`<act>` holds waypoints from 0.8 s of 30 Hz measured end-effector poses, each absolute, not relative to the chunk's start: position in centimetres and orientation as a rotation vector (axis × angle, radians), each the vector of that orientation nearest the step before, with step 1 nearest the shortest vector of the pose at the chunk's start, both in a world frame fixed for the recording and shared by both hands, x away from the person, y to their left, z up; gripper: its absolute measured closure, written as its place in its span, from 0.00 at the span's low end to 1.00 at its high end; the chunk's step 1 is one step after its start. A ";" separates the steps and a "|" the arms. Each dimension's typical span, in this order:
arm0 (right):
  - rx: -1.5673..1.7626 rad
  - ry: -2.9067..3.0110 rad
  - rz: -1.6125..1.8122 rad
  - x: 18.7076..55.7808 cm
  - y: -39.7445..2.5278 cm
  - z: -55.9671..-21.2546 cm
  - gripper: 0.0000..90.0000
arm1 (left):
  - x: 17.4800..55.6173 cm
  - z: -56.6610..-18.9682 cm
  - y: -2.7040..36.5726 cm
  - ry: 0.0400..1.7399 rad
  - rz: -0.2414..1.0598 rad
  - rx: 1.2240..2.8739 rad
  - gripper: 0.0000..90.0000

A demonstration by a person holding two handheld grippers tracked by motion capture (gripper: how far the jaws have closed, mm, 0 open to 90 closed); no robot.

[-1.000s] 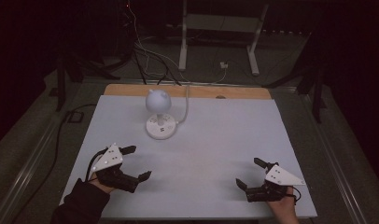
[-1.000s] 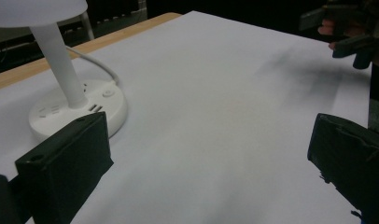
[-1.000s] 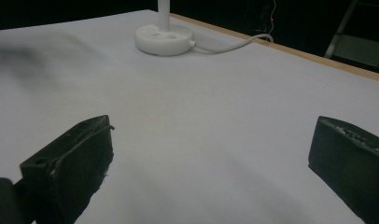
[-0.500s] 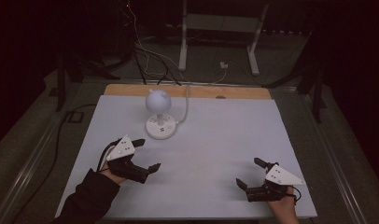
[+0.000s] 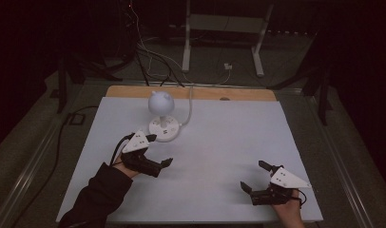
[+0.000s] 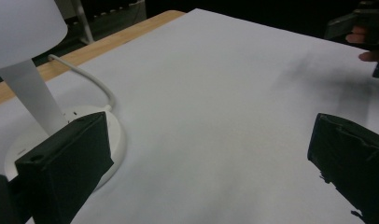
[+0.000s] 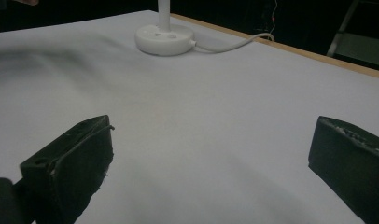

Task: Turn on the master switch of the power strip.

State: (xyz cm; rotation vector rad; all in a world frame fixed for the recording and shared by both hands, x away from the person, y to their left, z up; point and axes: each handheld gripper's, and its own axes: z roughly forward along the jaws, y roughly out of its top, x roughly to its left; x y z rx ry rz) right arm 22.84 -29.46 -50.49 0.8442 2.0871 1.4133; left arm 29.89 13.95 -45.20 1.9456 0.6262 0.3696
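Note:
A small white lamp [image 5: 161,102] with a round head stands on a round base [image 5: 163,128] at the back left of the white table [image 5: 219,142]. My left gripper [image 5: 160,150] is open just in front of the base, nothing between its jaws. In the left gripper view the base [image 6: 116,140] lies just behind the left jaw, with the stem [image 6: 33,93] rising behind it, and the gripper [image 6: 206,163] stands wide. My right gripper [image 5: 253,175] rests open near the front right edge. From the right gripper [image 7: 211,158] the base [image 7: 164,39] is far ahead.
The lamp's white cable [image 5: 188,107] runs from the base to the back over a wooden strip [image 5: 238,93]. Dark floor with cables and a stand's legs [image 5: 257,52] lies beyond. The other hand [image 6: 369,42] is at the far right of the left gripper view.
My left gripper has moved forward and to the right, closer to the lamp's base. The right gripper has stayed where it was.

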 end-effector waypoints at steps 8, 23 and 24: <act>0.842 2.089 1.416 22.8 -29.4 -50.5 0.00 | 31.1 -45.1 12.8 0.640 0.395 1.932 0.00; 0.845 2.091 1.419 22.9 -29.4 -50.5 0.00 | 33.7 -46.1 10.6 0.743 0.484 1.883 0.00; 0.844 2.091 1.420 22.9 -29.4 -50.5 0.00 | 33.7 -46.1 10.6 0.743 0.484 1.883 0.00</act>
